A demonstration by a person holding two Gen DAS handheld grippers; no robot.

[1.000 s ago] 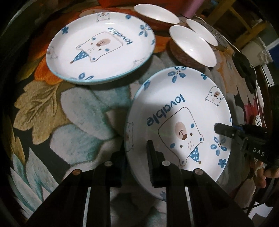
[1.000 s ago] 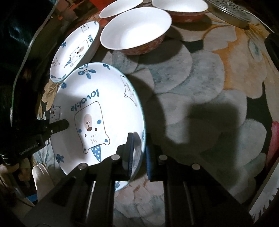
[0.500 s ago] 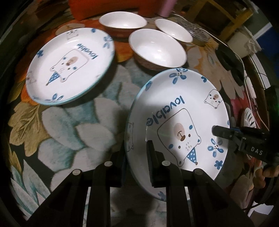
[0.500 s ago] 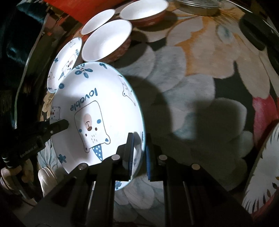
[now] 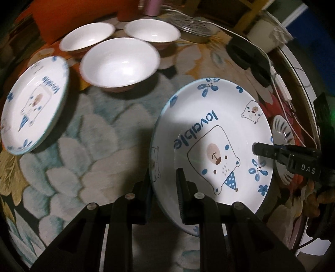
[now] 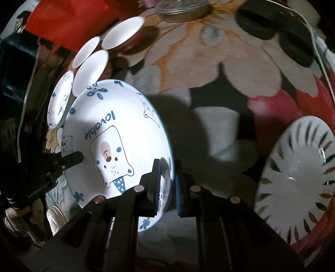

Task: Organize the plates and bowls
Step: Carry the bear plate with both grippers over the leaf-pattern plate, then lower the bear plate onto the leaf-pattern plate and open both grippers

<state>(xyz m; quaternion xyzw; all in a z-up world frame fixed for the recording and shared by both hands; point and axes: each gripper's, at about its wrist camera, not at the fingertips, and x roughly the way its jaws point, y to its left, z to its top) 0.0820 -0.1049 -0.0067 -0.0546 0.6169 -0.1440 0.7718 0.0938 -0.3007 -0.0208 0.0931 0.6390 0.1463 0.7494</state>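
Both grippers hold one white bear plate marked "lovable" (image 5: pixel 213 150) above the flowered tablecloth. My left gripper (image 5: pixel 164 184) is shut on its near left rim. My right gripper (image 6: pixel 167 182) is shut on its opposite rim; the plate shows in the right wrist view (image 6: pixel 117 142). The right gripper also shows at the plate's right edge in the left wrist view (image 5: pixel 263 149). A second bear plate (image 5: pixel 33 102) lies at the far left. Three white bowls (image 5: pixel 119 62) (image 5: pixel 86 38) (image 5: pixel 151 31) stand behind. A white plate with dark leaf marks (image 6: pixel 297 173) lies at the right.
A metal rack or lid (image 5: pixel 190 27) sits at the back. Black round objects (image 5: pixel 249 54) and white cables (image 5: pixel 280 83) lie at the back right near the round table's edge. A pink cup (image 5: pixel 151 7) stands far back.
Both grippers have carried the bear plate to the right across the table. The other bear plate and the bowls have slid left in view, and the leaf-patterned plate has come into the right wrist view.
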